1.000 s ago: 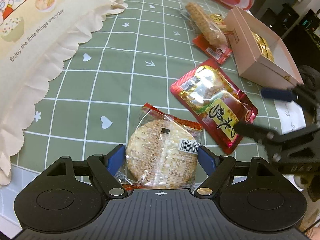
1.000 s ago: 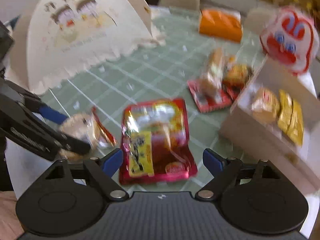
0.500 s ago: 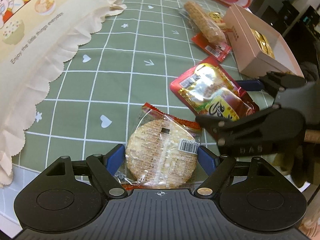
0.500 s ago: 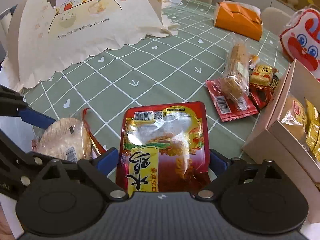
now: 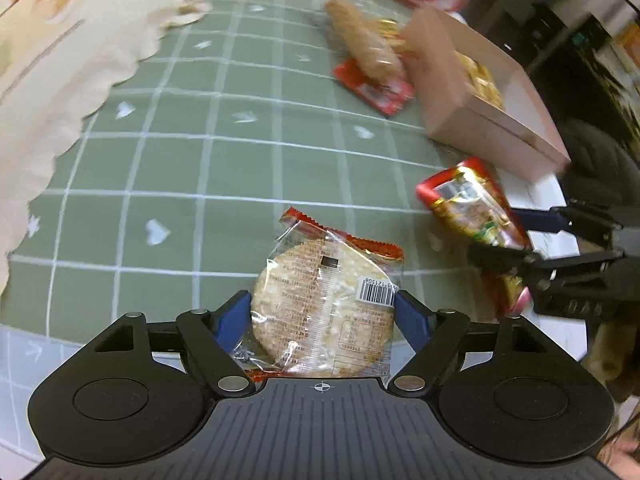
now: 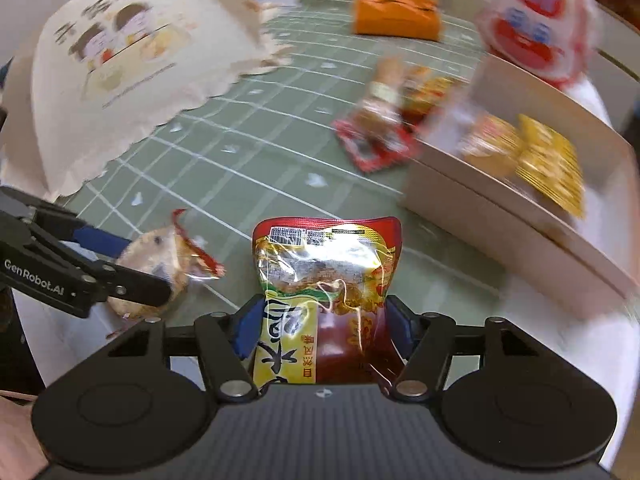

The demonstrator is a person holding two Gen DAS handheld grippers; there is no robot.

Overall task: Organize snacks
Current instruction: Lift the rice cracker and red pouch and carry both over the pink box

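Note:
My left gripper (image 5: 323,312) is shut on a round rice cracker in a clear wrapper (image 5: 324,300) and holds it above the green checked tablecloth (image 5: 200,152). My right gripper (image 6: 320,320) is shut on a red and yellow snack pouch (image 6: 326,280), lifted off the table; this pouch also shows in the left wrist view (image 5: 476,208). The rice cracker shows in the right wrist view (image 6: 160,256) at the lower left. A pink open box (image 6: 500,216) with several yellow snack packs (image 6: 548,164) stands to the right.
A long biscuit pack on a red pack (image 6: 380,120) lies left of the box. A cream food cover (image 6: 120,72) stands at the far left. An orange pack (image 6: 396,16) and a red-and-white cartoon bag (image 6: 532,28) sit at the back.
My right gripper has closed on the red pouch and lifted it off the cloth. My left gripper has risen with the rice cracker. Both views are blurred by motion.

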